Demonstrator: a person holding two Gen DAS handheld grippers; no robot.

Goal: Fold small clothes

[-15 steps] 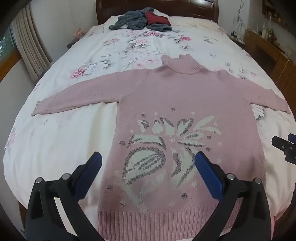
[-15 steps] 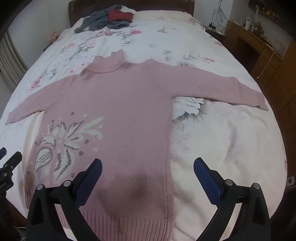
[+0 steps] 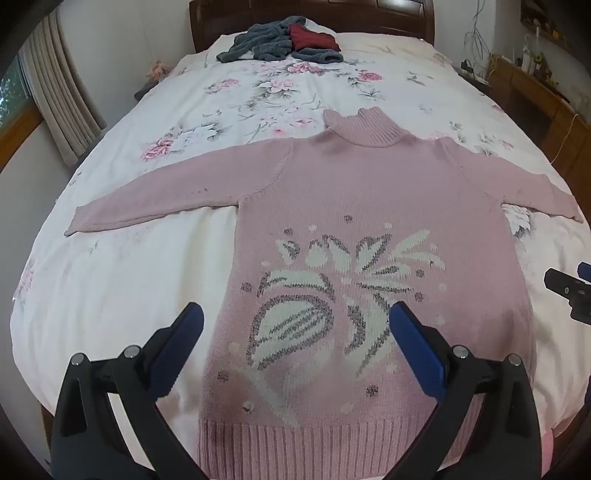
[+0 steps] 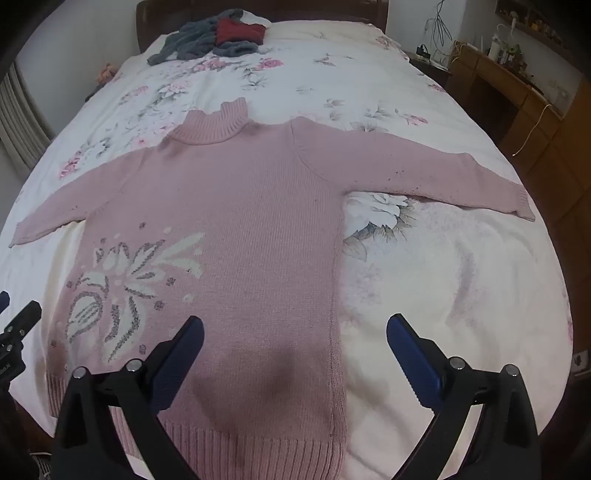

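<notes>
Pink sweater (image 3: 369,206) lies flat on the bed (image 3: 122,280) — sleeves spread. Left gripper (image 3: 295,328) and right gripper (image 4: 295,332) hover near its hem — both spread wide, empty

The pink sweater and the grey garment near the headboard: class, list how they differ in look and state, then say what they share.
The pink sweater lies spread flat with its sleeves out; the grey garment sits crumpled in a heap. The pink sweater shows a white and grey leaf pattern; the grey garment looks plain. The pink sweater lies nearest the grippers; the grey garment lies by the headboard. Both rest on the floral bedspread.
</notes>
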